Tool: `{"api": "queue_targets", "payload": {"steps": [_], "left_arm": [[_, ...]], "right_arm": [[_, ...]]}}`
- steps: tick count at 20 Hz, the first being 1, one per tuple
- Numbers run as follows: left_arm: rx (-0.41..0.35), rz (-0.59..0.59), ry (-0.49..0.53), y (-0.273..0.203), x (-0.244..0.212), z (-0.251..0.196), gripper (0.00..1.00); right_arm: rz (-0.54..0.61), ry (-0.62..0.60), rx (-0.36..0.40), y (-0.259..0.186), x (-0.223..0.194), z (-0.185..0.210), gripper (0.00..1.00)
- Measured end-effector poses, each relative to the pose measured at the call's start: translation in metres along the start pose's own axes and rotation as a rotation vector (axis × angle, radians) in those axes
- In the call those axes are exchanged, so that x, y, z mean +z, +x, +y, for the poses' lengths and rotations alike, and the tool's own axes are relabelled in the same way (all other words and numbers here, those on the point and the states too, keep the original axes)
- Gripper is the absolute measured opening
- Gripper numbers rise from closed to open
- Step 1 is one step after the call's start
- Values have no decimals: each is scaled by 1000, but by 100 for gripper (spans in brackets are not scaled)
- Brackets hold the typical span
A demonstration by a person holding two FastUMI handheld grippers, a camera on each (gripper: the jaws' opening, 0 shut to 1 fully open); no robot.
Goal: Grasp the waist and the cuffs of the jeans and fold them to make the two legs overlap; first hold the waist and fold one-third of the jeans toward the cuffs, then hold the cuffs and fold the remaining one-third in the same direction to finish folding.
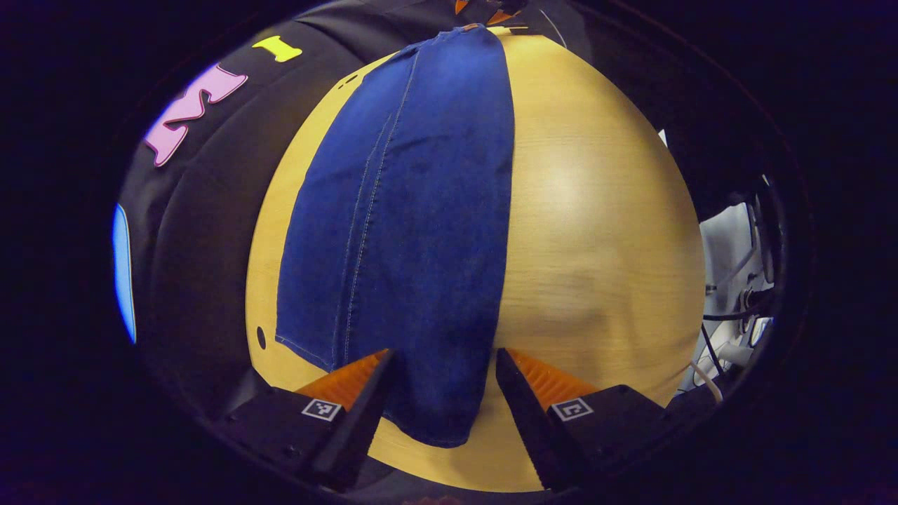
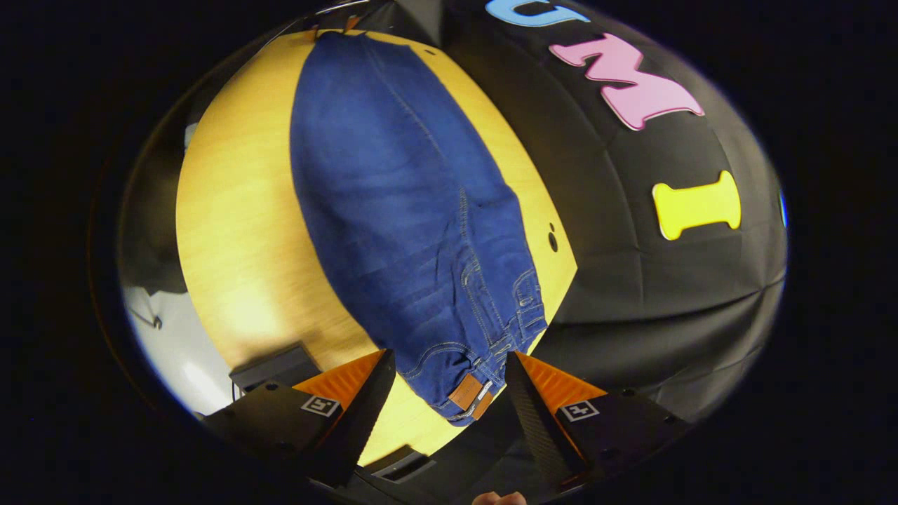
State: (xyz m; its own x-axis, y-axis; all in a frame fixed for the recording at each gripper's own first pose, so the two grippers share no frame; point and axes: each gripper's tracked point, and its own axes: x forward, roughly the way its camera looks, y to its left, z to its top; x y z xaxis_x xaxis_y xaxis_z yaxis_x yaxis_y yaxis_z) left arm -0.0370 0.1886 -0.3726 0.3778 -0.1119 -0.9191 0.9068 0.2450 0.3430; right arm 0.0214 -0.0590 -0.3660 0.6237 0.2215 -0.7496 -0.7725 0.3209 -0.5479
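Observation:
Blue jeans [image 1: 414,210] lie lengthwise on the wooden table [image 1: 596,210], folded so the two legs overlap. In the left gripper view the cuffs [image 1: 435,414] are nearest, lying between the open fingers of my left gripper [image 1: 442,365], which hovers over them without touching. The right gripper view looks from the other end: the waist [image 2: 477,372] with its brown leather patch [image 2: 468,390] sits between the spread fingers of my right gripper [image 2: 449,365], nothing pinched. At the far end of the left gripper view, orange fingers [image 1: 491,10] of the other gripper peek out beside the waist.
The booth's black cloth wall [image 2: 631,280] runs along one long side of the table. White equipment and cables [image 1: 736,301] sit beyond the table's other side. A dark box [image 2: 273,368] stands by the table edge in the right gripper view. A small hole [image 2: 553,240] marks the tabletop.

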Motion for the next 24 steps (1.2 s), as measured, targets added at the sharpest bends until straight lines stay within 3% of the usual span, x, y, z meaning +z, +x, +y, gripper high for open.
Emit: {"api": "queue_targets", "payload": {"steps": [6, 9, 10, 11, 12, 14, 15, 16, 17, 18, 19, 24], "left_arm": [[-83, 20, 21, 6, -3, 4, 93], [-116, 40, 46, 8, 2, -3, 84], [-138, 53, 58, 7, 3, -5, 80], [-147, 47, 59, 7, 4, -7, 68], [-136, 50, 44, 9, 6, -5, 63], [-81, 62, 9, 18, 4, 0, 36], [-73, 65, -7, 20, 4, 2, 18], [-76, 59, -17, 17, 6, 3, 15], [-79, 60, -26, 17, 3, 4, 12], [-83, 64, -40, 16, 2, 4, 14], [-90, 75, -55, 16, 2, 5, 10], [-113, 117, -147, 10, 4, 6, 7]], "right_arm": [[98, -188, 74, 31, -48, 6, 97], [95, -292, 100, 50, -45, 7, 97], [86, -336, 105, 54, -40, 6, 93], [121, -344, 154, 56, -47, 17, 88], [169, -326, 202, 54, -54, 27, 71], [205, -299, 212, 54, -55, 35, 38], [207, -298, 205, 56, -53, 35, 21], [206, -291, 196, 53, -53, 33, 10], [220, -268, 193, 55, -54, 35, 10], [239, -234, 199, 54, -54, 33, 6], [261, -198, 207, 54, -55, 34, 6], [275, -55, 198, 47, -53, 22, 6]]}}
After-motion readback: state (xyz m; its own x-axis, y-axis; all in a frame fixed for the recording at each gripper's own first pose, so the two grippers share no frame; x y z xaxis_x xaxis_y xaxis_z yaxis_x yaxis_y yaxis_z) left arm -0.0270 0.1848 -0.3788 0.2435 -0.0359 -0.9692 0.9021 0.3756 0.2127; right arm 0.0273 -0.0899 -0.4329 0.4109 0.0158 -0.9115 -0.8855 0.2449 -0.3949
